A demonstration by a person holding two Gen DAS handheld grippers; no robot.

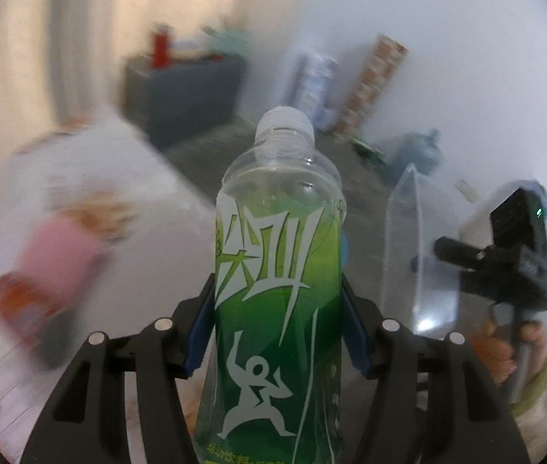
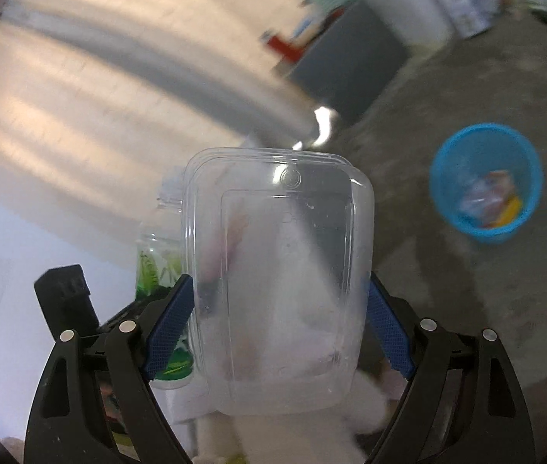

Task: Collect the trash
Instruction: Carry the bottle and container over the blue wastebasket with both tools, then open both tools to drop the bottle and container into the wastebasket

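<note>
Left claw (image 1: 277, 309) clenched on a green-labelled plastic bottle (image 1: 279, 270), blue pads pressing both sides of the label; bottle upright, white cap on, clear upper part looks empty. Right claw (image 2: 279, 321) clenched on a clear plastic container (image 2: 279, 228), pads against its left and right edges, flat face toward the camera. Both items held off any surface, side by side, bottle just left of the container. Blue waste basket (image 2: 486, 181) on the grey floor (image 2: 466, 309), far right of the container, with wrappers inside. Background heavily blurred: dark cabinet (image 1: 184, 92) at the far wall.
</note>
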